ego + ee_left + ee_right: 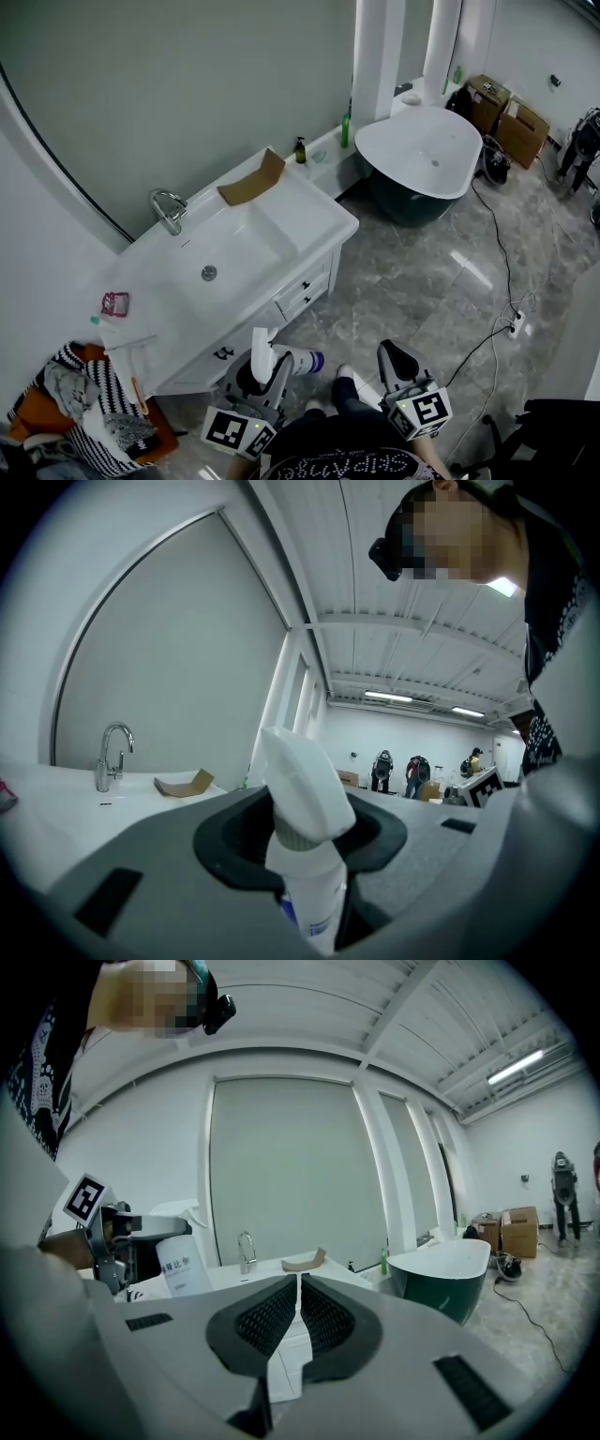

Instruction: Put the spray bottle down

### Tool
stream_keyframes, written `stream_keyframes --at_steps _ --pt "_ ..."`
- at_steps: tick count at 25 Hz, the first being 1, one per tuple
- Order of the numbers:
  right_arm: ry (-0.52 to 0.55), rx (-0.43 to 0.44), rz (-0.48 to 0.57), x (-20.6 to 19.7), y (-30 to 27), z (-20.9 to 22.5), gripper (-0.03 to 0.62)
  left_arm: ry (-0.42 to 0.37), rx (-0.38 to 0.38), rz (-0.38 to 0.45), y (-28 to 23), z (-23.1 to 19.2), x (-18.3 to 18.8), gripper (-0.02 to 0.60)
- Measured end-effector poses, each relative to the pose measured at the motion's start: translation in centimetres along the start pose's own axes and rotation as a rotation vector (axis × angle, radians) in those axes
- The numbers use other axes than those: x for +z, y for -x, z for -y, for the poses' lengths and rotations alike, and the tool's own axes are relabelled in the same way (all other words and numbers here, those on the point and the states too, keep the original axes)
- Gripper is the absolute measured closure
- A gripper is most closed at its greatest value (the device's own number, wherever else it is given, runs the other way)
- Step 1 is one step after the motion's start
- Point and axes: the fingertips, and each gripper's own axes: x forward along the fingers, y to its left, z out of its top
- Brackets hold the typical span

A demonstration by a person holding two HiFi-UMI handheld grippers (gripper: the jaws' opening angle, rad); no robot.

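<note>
A white spray bottle (284, 359) with a blue-printed label sits upright between the jaws of my left gripper (267, 367), which is shut on it. This is low in the head view, in front of the white vanity (314, 214). In the left gripper view the spray bottle (305, 855) fills the gap between the pads, nozzle head on top. My right gripper (395, 358) is to its right over the floor, and its jaws are shut with nothing between them. The right gripper (299, 1314) view shows the held bottle (183, 1265) off to the left.
The vanity carries a chrome faucet (169, 208), a folded cardboard piece (251, 183) and a pink item (115, 304). A dark pump bottle (300, 150) and a green bottle (345, 129) stand on the ledge behind. A bathtub (422, 150), boxes (511, 117), a floor cable (497, 244) and a clothes pile (84, 412) surround it.
</note>
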Motion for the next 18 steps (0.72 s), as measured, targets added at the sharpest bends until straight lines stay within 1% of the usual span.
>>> stream_keyframes --at_steps 8,14,18 --pt "-0.017 0.043 0.037 2.8 -3.4 5.0 0.566 -0.010 0.061 0.051 -5.6 -0.4 1.7 0.428" --pt "0.030 0.059 0.004 2.1 -3.8 9.3 0.568 0.002 0.090 0.095 -9.3 0.0 2.3 0.428" --pt "0.052 0.036 -0.004 2.3 -4.2 12.1 0.566 0.005 0.118 0.117 -10.8 0.2 2.7 0.428"
